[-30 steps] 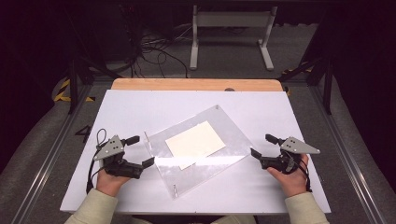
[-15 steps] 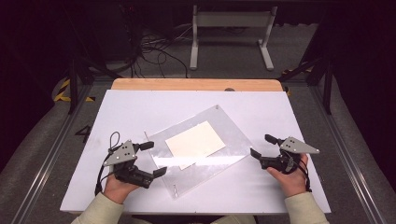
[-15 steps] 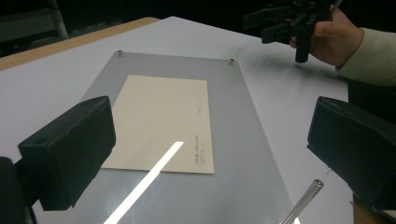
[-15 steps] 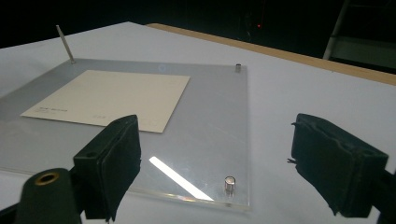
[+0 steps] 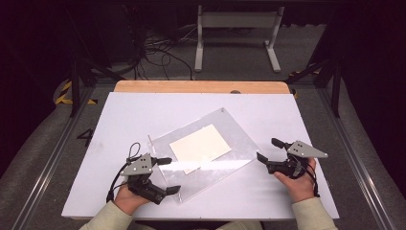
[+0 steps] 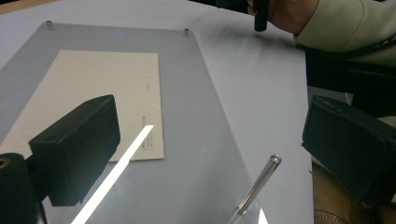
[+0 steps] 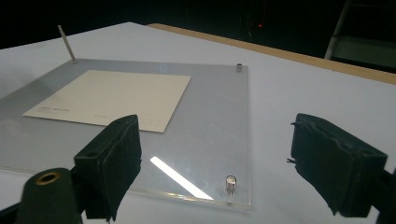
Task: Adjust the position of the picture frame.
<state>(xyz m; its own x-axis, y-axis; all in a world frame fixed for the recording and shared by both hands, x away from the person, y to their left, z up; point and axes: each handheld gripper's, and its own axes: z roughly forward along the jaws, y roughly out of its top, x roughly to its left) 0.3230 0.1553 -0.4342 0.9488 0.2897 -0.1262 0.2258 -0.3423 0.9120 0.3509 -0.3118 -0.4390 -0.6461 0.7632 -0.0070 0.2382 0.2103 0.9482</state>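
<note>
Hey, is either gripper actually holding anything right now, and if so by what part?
Nothing is held. The left gripper straddles the clear acrylic frame near its corner, jaws open; the right gripper is open beside its edge.

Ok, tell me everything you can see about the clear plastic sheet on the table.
The clear plastic sheet is a glossy rectangle lying flat and turned at an angle on the white table. A cream card shows in its middle. Small metal studs mark its corners, and thin rods stand at two. The left tool straddles its near corner.

A white table carries a clear acrylic frame (cream card inside), lying flat.
</note>
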